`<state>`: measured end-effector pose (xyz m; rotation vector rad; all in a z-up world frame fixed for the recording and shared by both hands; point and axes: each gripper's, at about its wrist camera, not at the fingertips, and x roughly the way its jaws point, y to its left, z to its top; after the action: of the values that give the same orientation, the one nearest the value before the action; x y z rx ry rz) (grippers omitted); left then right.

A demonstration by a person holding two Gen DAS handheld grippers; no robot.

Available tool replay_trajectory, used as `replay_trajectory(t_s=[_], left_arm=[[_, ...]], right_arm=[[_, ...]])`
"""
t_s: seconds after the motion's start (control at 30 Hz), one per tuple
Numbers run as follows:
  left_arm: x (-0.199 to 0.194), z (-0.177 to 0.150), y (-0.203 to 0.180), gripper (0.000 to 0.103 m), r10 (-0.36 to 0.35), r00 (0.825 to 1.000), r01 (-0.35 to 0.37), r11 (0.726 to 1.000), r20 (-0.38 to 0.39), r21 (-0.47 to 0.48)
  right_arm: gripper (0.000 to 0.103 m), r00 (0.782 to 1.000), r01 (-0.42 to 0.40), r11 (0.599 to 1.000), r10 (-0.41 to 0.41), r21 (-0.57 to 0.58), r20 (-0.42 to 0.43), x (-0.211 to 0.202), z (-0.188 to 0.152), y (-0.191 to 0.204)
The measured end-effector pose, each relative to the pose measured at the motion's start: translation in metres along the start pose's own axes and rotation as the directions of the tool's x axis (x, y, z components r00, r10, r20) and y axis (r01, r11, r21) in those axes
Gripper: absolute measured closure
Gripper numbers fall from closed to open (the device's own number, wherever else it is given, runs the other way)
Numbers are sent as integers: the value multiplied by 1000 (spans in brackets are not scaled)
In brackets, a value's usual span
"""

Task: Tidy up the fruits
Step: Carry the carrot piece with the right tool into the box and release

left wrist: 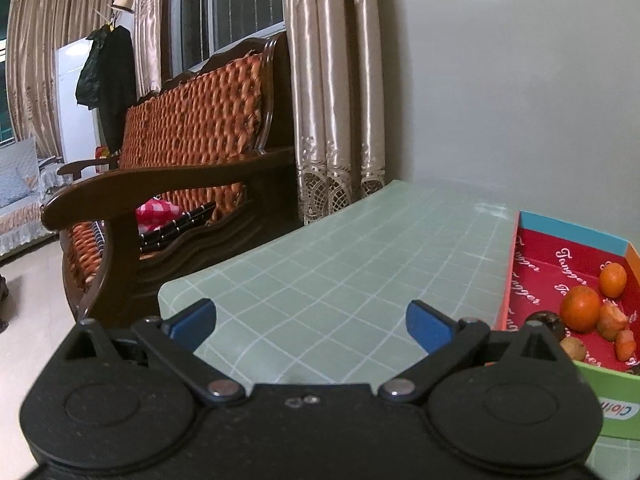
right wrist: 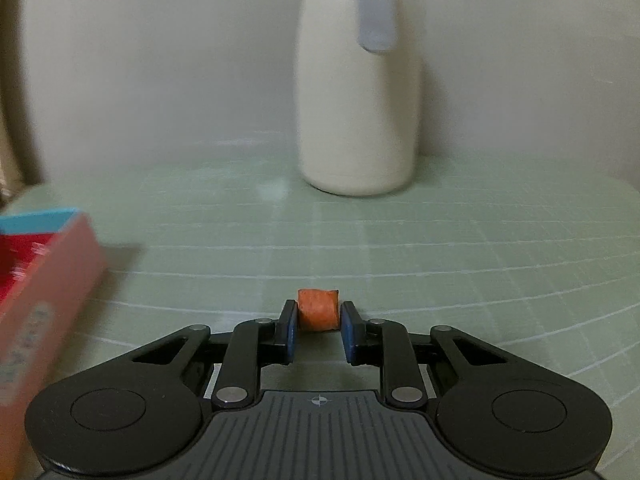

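Orange fruit piece (right wrist: 318, 309), small, stubby, looks like a peeled citrus segment or cut chunk, sits between the blue pads (right wrist: 291, 330) of the right tool (right wrist: 319, 330), just above the green gridded worktop (right wrist: 440, 240). Right tool closed down on it, pads pressing both flat sides. Whether the piece has lifted clear of the worktop, can't tell.

Handling guess: very light, soft, probably moist and a bit slick. Will squash or tear if squeezed harder; a gentle pinch should be enough. Current hold is across the middle on the two broad sides, which seems the sensible spot. It's gripped near the pad tips, so it could pop out forward on a fast swing.

Left tool (left wrist: 311, 326) wide open, nothing in it, over bare worktop beside the box (left wrist: 568, 232).

Box has a red printed inside and already holds a round tangerine (left wrist: 580, 308), a smaller one (left wrist: 613, 279) behind it, some loose orange pieces (left wrist: 614, 322), and a couple of dark brownish round fruits (left wrist: 573, 348) near the front wall. Same box shows blurred at the left of the right wrist view, near the held piece.

White bottle (right wrist: 356, 100) stands at the back by the wall, well clear.
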<state>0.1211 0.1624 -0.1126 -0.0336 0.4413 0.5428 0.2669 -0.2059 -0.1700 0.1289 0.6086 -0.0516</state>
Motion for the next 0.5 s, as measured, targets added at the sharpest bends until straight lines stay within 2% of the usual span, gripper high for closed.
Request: replay_trajectory(t_s=[0.1, 0.2, 0.27, 0.33, 0.43, 0.5], left_arm=[[0, 0, 4, 7, 13, 1000, -13, 1000, -5, -4], [-1, -2, 9, 7, 25, 1000, -25, 1000, -13, -4], [-2, -4, 12, 7, 32, 999, -32, 999, -15, -3], [-3, -5, 17, 7, 40, 999, -40, 999, -19, -7], [-2, -5, 24, 7, 46, 999, -47, 999, -25, -10], [-1, -6, 27, 7, 50, 998, -51, 999, -31, -11]], right_arm=[[80, 993, -98, 995, 100, -22, 61, -13, -1, 18], [80, 961, -248, 968, 251, -41, 118, -31, -2, 35], [80, 924, -349, 935, 355, -66, 144, -42, -5, 48], [80, 874, -453, 887, 462, -97, 147, -50, -8, 61], [80, 817, -545, 825, 562, -148, 127, -58, -13, 77], [80, 793, -580, 795, 601, -178, 103, -62, -16, 88]])
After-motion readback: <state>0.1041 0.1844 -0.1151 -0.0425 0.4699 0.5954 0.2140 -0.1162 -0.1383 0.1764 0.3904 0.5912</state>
